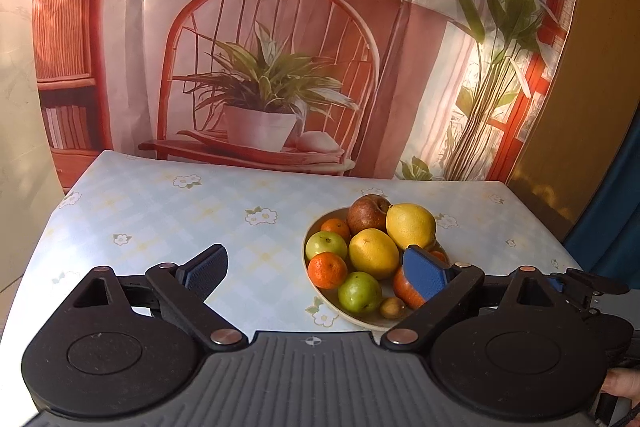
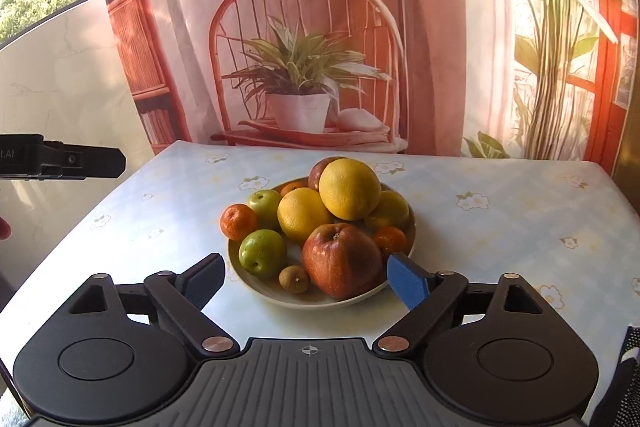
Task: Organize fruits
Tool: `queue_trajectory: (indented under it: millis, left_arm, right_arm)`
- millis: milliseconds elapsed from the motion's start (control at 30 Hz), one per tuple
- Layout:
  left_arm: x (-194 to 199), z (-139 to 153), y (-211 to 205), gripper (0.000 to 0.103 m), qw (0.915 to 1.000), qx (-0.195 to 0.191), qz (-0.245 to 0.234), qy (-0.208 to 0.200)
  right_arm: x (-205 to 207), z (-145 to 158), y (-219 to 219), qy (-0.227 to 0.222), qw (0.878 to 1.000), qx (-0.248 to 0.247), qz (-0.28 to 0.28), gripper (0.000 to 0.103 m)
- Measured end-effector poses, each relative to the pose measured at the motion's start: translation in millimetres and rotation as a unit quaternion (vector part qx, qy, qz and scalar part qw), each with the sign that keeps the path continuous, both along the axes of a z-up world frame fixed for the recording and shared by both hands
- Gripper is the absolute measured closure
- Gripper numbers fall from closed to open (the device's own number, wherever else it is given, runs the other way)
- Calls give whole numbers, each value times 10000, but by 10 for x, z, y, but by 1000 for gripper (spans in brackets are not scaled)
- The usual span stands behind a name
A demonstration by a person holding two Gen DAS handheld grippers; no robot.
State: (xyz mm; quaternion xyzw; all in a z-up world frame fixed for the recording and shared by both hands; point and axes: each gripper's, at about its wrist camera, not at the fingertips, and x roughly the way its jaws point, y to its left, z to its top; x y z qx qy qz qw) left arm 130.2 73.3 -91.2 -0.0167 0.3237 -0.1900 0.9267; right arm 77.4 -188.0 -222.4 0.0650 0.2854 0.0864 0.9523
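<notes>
Both my claws gape wide — left claw (image 1: 318, 269), right claw (image 2: 306, 281) — holding nothing. The fruit plate (image 2: 256, 281) sits just beyond them on the desk (image 2: 500, 227).

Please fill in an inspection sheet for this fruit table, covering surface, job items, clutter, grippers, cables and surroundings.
Surface: table under a pale blue checked cloth with flowers.
Job's things: plate heaped with fruit: red apple in front, large yellow citrus on top, green fruits, small oranges, one small brown fruit.
Clutter: nothing seen off the plate.
Grippers: left gripper open, empty; right gripper open, empty, above the plate's near rim.
Cables: nothing seen.
Surroundings: printed backdrop of a chair and plants behind the table.
</notes>
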Motion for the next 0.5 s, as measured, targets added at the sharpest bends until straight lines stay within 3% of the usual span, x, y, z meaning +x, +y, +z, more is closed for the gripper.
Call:
queue_trajectory:
  millis: [33,500]
  left_arm:
    - [-51,27,10,6,10000,25,32,-23]
    - [-720,541,-11,5,9957,196,379,-822]
  right_arm:
    - [-40,40,-13,-61,10000,-1,-44,0]
    - [-572,696,-56,-595,9974,26,-399,0]
